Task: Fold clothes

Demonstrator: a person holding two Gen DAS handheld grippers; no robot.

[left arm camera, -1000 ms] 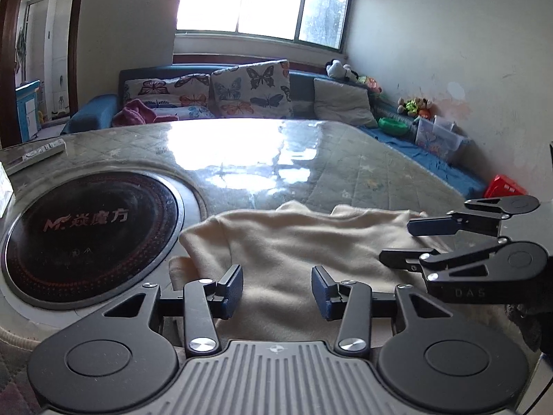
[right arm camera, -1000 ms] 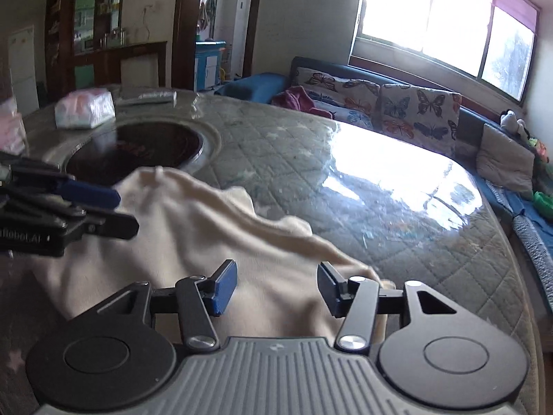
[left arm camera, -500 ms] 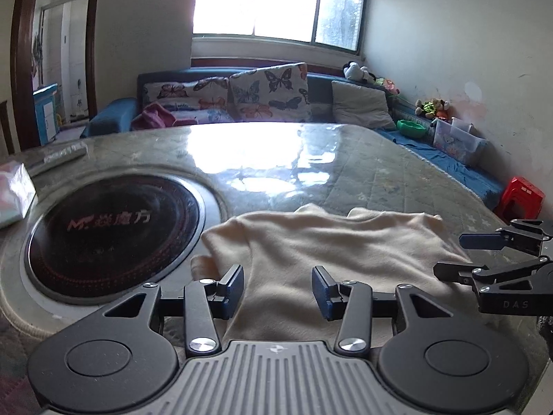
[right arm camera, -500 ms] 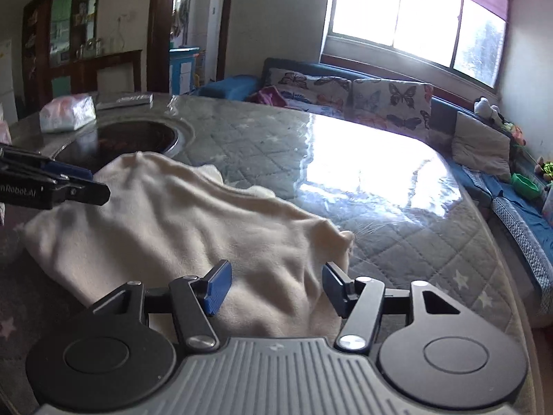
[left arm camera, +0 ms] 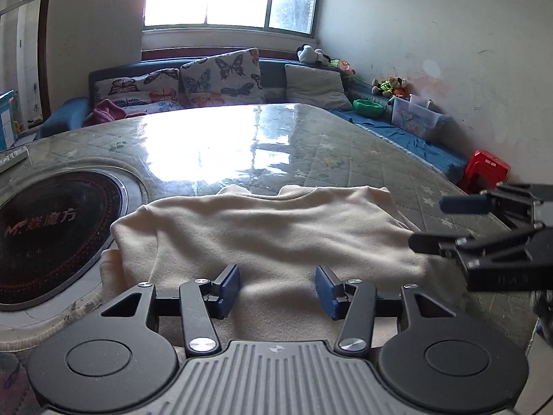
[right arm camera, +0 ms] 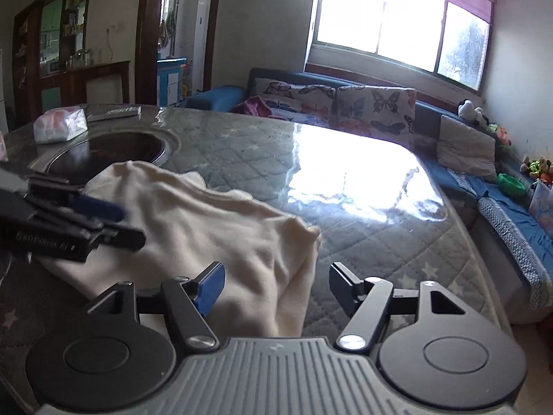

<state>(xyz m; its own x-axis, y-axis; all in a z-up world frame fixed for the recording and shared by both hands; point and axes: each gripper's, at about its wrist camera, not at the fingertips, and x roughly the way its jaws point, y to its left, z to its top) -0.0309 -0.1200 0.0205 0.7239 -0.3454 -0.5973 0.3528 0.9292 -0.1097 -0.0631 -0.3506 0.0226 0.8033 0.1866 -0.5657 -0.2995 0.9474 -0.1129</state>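
Observation:
A cream garment (left arm camera: 269,231) lies folded on the quilted table, also in the right wrist view (right arm camera: 214,228). My left gripper (left arm camera: 278,288) is open and empty, its fingers just above the garment's near edge. My right gripper (right arm camera: 274,287) is open and empty over the garment's right end, where the cloth edge hangs between its fingers. The right gripper also shows at the right of the left wrist view (left arm camera: 432,224), and the left gripper at the left of the right wrist view (right arm camera: 128,224).
A round black cooktop (left arm camera: 45,231) is set in the table (left arm camera: 345,152) left of the garment. A tissue pack (right arm camera: 60,126) and a remote (right arm camera: 114,113) lie at the far left. A sofa with butterfly cushions (left arm camera: 221,76) and a red stool (left arm camera: 487,169) stand beyond the table.
Both grippers have drawn back from the garment and stayed open. The right gripper has shifted towards the garment's right end, and its fingers have spread wider.

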